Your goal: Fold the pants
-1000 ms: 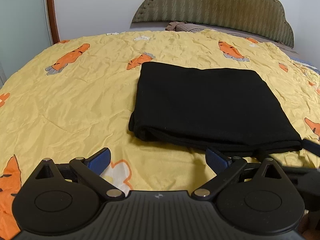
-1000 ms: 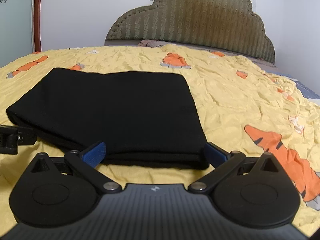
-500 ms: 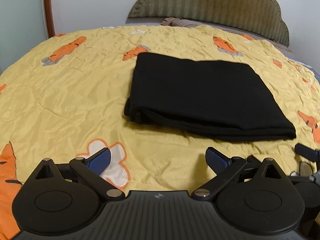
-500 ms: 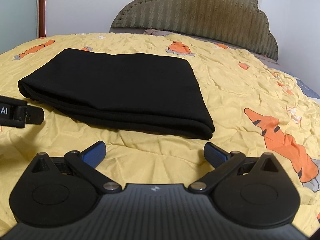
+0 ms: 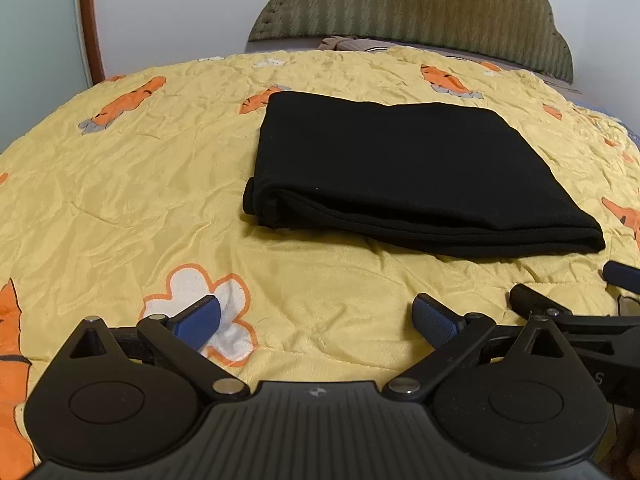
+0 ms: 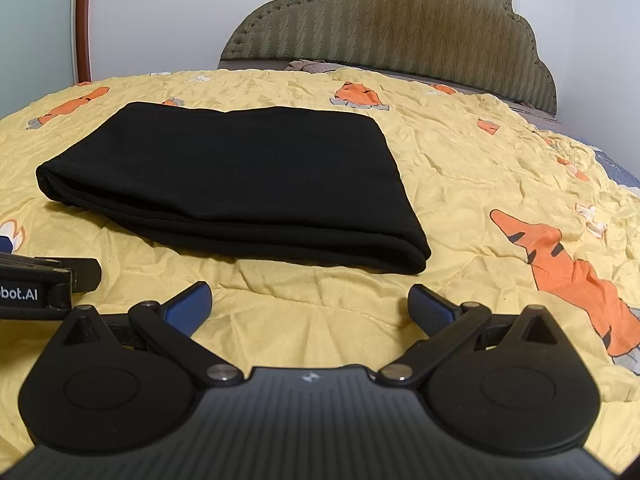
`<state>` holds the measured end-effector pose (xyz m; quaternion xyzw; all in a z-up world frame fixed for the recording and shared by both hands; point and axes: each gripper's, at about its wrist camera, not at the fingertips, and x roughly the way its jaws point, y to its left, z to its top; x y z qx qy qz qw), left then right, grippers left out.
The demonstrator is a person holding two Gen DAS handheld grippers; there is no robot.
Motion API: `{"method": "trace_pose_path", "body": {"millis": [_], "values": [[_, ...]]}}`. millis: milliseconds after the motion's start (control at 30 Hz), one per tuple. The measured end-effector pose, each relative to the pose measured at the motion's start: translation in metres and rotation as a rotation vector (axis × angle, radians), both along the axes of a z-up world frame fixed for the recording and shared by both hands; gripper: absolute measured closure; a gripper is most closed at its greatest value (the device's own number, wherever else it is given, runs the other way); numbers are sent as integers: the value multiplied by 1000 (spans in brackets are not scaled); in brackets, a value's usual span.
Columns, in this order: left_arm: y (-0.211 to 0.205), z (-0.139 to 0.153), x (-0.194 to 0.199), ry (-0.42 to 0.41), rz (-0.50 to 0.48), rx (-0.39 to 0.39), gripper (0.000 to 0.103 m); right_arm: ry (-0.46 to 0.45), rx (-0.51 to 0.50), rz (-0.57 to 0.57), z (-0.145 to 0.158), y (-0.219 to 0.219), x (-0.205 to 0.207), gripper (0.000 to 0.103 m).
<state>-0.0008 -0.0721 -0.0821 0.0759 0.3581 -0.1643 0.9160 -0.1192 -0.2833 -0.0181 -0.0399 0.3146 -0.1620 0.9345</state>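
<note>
Item: black pants [image 5: 404,168], lying as a compact folded rectangle on the bed's yellow carrot-print quilt [image 5: 120,200]. I am holding left gripper [image 5: 316,318] and right gripper [image 6: 308,306] fingers spread, empty, near its front edge. Folding is looking finished; nothing apparently left.

Folded black pants [image 5: 404,168] on yellow bedspread [image 5: 120,184], L gripper [image 5: 316,318] wide apart

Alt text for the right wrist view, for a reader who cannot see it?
Folded black pants lie flat on a yellow bedspread with orange prints. The right hand-held gripper is open and empty in front of them, with part of the left hand-held gripper at the left edge.
</note>
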Motion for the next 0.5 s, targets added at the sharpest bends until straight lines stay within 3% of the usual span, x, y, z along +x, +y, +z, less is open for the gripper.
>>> {"method": "trace_pose_path", "body": {"millis": [300,500], "values": [[10,9,4,32,7,-32,0,-40,-66,4,1,9,-7,0],[16,14,0,-6,34,13,0,-56,-45,1,4,5,-9,0]]}}
